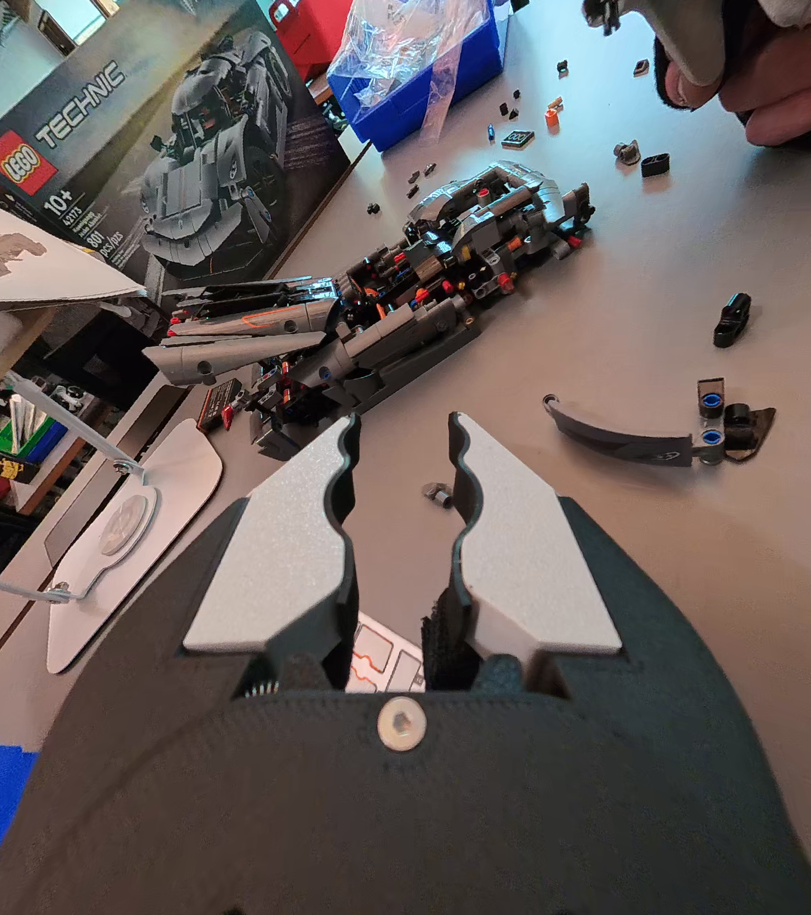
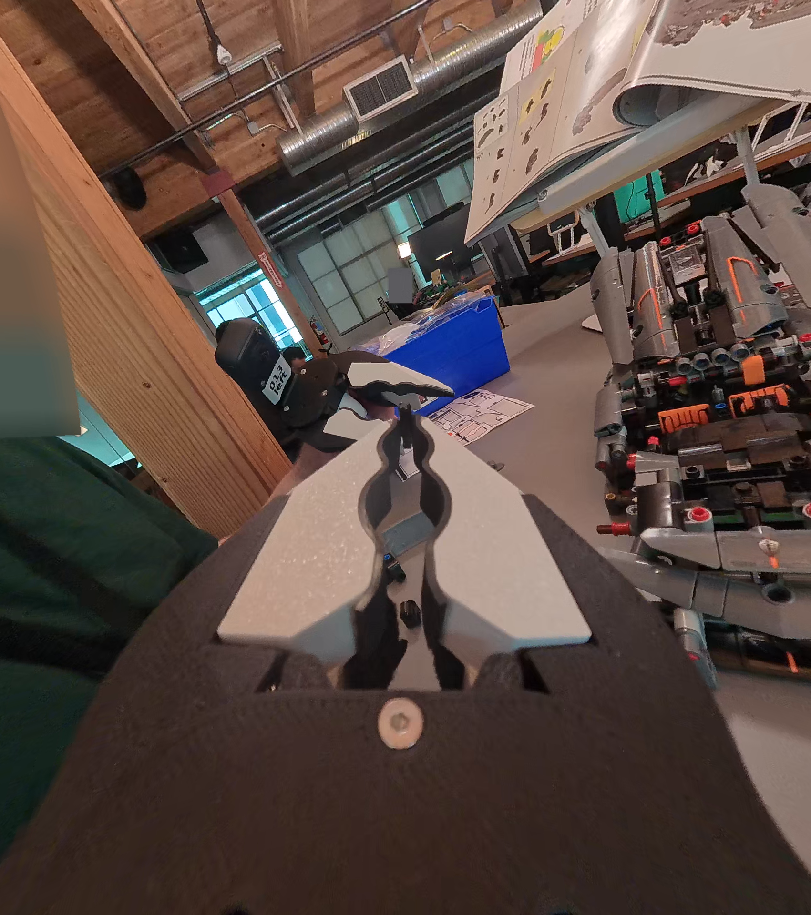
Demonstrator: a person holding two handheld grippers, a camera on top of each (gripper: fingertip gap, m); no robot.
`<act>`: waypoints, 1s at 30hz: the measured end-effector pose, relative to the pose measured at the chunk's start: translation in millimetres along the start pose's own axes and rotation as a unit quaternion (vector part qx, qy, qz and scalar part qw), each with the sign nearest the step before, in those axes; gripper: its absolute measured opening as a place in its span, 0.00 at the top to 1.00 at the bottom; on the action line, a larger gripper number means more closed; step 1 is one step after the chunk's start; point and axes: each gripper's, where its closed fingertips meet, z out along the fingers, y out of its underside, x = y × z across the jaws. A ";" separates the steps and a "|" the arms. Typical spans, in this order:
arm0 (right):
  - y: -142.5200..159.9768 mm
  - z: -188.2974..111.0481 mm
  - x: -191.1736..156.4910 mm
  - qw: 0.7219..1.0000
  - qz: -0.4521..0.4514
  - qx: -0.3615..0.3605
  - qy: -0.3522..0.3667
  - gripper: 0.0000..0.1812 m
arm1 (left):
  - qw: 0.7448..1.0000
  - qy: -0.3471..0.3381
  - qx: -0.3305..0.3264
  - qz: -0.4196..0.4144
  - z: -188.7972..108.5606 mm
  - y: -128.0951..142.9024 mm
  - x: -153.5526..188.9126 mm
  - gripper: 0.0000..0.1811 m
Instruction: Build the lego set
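my right claw [image 2: 406,426] is pinched on a tiny black piece [image 2: 406,421], car [image 2: 720,445] sits off to its right, left claw [image 1: 403,426] hangs open and empty, nearer the curved panel [image 1: 626,438].

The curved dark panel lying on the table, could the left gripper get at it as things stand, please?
Probably yes. The left gripper is open and empty, and the curved dark panel lies just ahead to its right on bare table, with nothing between them.
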 end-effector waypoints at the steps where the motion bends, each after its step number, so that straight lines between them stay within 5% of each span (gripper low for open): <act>1: 0.0 0.0 0.2 1.000 0.000 0.000 0.000 0.99 | 1.000 -0.001 0.000 -0.001 -0.3 0.2 -0.6 0.81; 30: -0.6 -0.4 1.0 1.000 0.006 0.003 -0.001 0.99 | 1.000 -0.005 0.000 -0.011 -0.2 1.9 -3.4 0.82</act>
